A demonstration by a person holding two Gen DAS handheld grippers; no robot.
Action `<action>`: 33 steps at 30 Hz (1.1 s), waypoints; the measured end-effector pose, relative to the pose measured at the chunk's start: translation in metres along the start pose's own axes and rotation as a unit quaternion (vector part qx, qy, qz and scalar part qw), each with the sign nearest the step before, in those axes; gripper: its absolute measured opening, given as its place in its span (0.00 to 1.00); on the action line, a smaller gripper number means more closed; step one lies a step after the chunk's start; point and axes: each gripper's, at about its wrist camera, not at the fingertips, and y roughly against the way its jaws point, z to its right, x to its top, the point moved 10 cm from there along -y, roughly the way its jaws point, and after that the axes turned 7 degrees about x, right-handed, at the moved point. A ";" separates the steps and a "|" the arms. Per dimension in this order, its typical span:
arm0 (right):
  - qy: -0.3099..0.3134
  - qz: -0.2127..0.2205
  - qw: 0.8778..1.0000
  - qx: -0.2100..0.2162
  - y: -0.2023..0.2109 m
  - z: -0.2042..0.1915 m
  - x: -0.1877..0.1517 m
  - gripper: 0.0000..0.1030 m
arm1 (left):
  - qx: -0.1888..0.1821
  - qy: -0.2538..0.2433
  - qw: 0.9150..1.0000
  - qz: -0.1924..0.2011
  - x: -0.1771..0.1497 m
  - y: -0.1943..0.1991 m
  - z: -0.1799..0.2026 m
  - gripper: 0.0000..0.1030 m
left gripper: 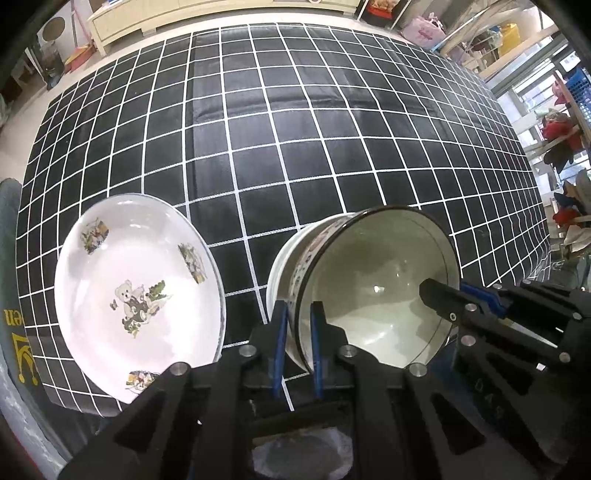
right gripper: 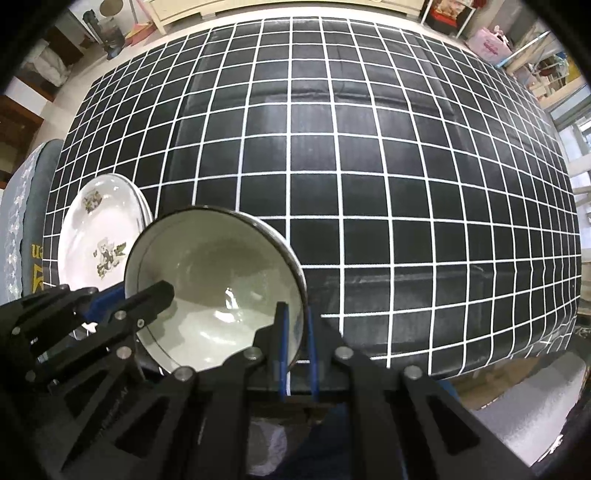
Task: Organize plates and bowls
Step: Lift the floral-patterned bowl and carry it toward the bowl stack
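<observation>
A dark-rimmed bowl [left gripper: 373, 295] with a pale green inside and a patterned outer wall sits tilted in a white bowl [left gripper: 280, 269] beneath it. My left gripper [left gripper: 297, 343] is shut on the bowl's left rim. My right gripper [right gripper: 295, 332] is shut on the same bowl's right rim [right gripper: 295, 291]. Each gripper shows in the other's view, the right one [left gripper: 450, 314] and the left one [right gripper: 144, 314]. A white plate with a teddy-bear print [left gripper: 136, 295] lies on the table to the left, also in the right wrist view [right gripper: 99, 236], stacked on another plate.
The table wears a black cloth with a white grid [left gripper: 295, 129]. A grey cushioned seat with yellow lettering [right gripper: 26, 221] stands at the table's left edge. Shelves with bags and toys [left gripper: 561, 140] stand to the right. A cream cabinet [left gripper: 166, 18] stands beyond the far edge.
</observation>
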 end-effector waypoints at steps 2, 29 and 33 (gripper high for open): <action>0.002 0.000 1.000 0.003 0.001 0.002 0.001 0.13 | -0.001 0.001 1.000 0.001 -0.001 0.000 0.000 0.09; -0.001 0.030 0.999 0.041 0.018 -0.002 0.005 0.52 | -0.030 -0.002 0.999 0.029 0.006 0.018 -0.007 0.36; -0.011 0.029 0.998 0.055 0.017 0.002 0.006 0.56 | -0.047 -0.009 0.998 0.035 0.006 0.020 -0.009 0.47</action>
